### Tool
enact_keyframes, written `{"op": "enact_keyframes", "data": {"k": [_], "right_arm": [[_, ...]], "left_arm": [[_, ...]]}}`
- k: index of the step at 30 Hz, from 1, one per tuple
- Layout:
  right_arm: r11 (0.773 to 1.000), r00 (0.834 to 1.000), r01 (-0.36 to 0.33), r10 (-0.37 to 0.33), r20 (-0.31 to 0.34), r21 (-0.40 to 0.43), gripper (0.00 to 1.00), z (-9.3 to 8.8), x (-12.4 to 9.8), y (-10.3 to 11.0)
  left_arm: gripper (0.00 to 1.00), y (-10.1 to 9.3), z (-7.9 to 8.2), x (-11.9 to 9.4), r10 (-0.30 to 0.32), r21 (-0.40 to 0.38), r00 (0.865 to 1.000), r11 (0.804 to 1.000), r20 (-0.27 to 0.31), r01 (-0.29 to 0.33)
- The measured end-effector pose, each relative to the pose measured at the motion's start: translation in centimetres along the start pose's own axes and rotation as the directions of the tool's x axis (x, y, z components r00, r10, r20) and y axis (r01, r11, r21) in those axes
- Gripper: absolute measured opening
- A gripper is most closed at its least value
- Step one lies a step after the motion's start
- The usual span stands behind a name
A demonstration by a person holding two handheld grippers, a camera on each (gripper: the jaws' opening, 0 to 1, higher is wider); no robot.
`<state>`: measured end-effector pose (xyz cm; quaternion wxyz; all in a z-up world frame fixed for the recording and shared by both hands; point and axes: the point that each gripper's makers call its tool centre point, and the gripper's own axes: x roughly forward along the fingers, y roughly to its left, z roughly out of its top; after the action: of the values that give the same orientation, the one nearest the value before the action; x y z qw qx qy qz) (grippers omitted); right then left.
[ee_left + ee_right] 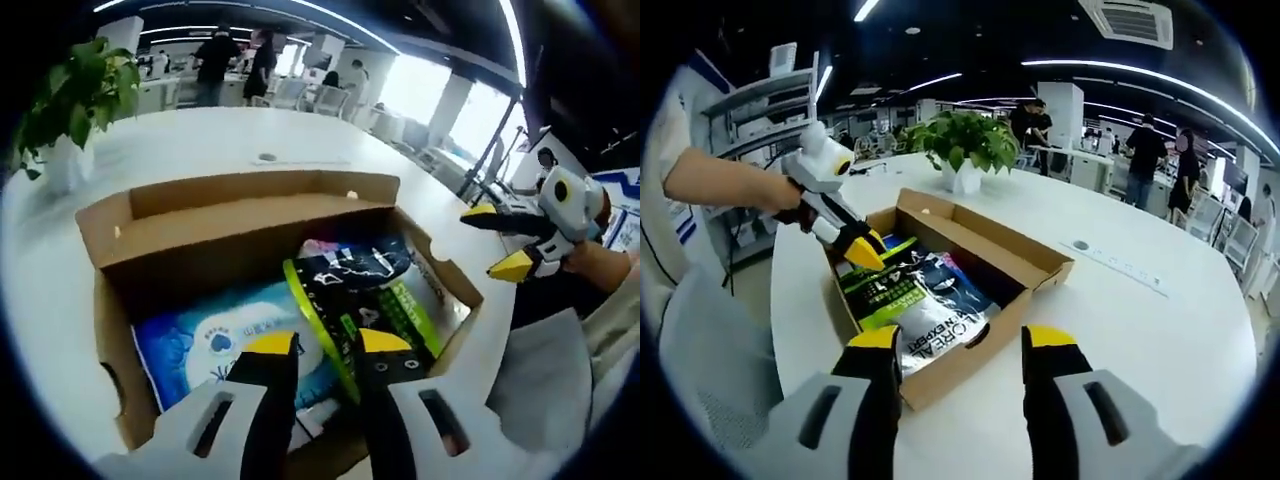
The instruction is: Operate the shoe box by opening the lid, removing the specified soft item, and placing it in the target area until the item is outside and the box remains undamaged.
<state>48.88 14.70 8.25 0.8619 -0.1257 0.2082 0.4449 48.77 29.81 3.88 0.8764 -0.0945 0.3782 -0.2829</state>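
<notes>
An open cardboard shoe box (240, 215) (1035, 270) lies on a white table, its lid folded back. Inside are soft packs: a blue wipes pack (205, 345), a black and green pouch (350, 285) (890, 290) and a white pack with lettering (940, 338). My left gripper (328, 345) (865, 253) reaches into the box, its jaws narrowed on the pouch's green edge, which stands tilted up over the wipes. My right gripper (962, 340) (498, 240) hangs open in front of the box's near corner, nothing between its jaws.
A potted plant (965, 140) (70, 110) stands on the table (1140, 330) behind the box. A small round disc (266, 157) lies on the table beyond it. A person's sleeve (710, 180) holds the left gripper. People and chairs are in the background.
</notes>
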Motion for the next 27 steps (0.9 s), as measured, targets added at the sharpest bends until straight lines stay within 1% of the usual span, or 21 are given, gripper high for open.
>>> {"op": "enact_keyframes", "data": {"k": [3, 6, 7, 8, 16, 19, 22, 27], "right_arm": [[1.0, 1.0, -0.002, 0.002, -0.004, -0.003, 0.43, -0.2, 0.0, 0.1], [1.0, 1.0, -0.004, 0.004, 0.001, 0.003, 0.43, -0.2, 0.0, 0.1], [1.0, 1.0, -0.004, 0.004, 0.001, 0.004, 0.43, -0.2, 0.0, 0.2], [1.0, 1.0, -0.003, 0.003, 0.002, 0.004, 0.43, -0.2, -0.1, 0.2], [1.0, 1.0, -0.008, 0.008, 0.003, 0.027, 0.42, -0.3, 0.0, 0.5], [0.999, 1.0, -0.012, 0.012, 0.005, 0.035, 0.41, -0.2, 0.2, 0.7], [0.999, 1.0, -0.019, 0.018, 0.009, 0.038, 0.41, 0.2, 0.4, 0.9], [0.998, 0.999, -0.034, 0.034, 0.0, 0.05, 0.4, 0.7, 0.8, 1.3]], "left_arm": [[0.19, 0.0, -0.2, 0.3, -0.023, -0.046, 1.0, 0.999, 0.0, 0.023], [0.13, -0.4, 0.0, 0.4, -0.047, -0.088, 0.999, 0.995, 0.011, 0.048], [0.09, -0.5, 0.0, 0.4, -0.048, -0.083, 0.999, 0.995, 0.011, 0.048], [0.08, -0.6, 0.0, 0.4, -0.045, -0.075, 0.999, 0.996, 0.011, 0.046], [0.0, -1.1, 0.2, 0.2, -0.041, -0.017, 0.999, 0.999, 0.004, 0.041], [0.0, -1.2, 0.2, 0.2, -0.035, -0.01, 0.999, 0.999, 0.001, 0.035], [0.0, -0.9, 0.3, 0.0, -0.013, -0.012, 1.0, 1.0, 0.004, 0.013], [0.0, 0.1, 0.4, -0.9, 0.019, -0.027, 1.0, 0.999, 0.015, -0.018]]}}
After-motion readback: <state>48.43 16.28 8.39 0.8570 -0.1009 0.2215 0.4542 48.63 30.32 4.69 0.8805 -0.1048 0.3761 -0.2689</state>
